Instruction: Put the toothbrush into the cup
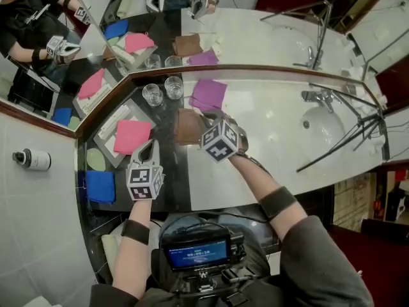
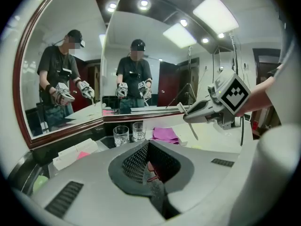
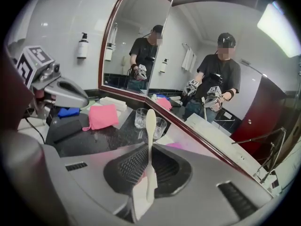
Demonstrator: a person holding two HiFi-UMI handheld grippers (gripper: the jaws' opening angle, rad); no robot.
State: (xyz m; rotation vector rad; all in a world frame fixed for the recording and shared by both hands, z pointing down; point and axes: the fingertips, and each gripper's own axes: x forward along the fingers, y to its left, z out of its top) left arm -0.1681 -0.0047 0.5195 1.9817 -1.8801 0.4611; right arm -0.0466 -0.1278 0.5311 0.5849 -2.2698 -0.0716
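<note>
My right gripper is shut on a cream toothbrush, which stands up between the jaws with its free end toward the mirror. In the head view this gripper hovers over the dark counter by a brown cloth. Two clear glass cups stand side by side at the mirror's foot, beyond and left of it. They also show as cups just past the toothbrush's tip. My left gripper is shut with nothing in it, left of the right one, beside the pink cloth.
A purple cloth lies right of the cups. A tray holds the pink cloth, with a blue cloth and a green disc at the counter's left end. A white basin with a faucet sits to the right. Mirrors line the back.
</note>
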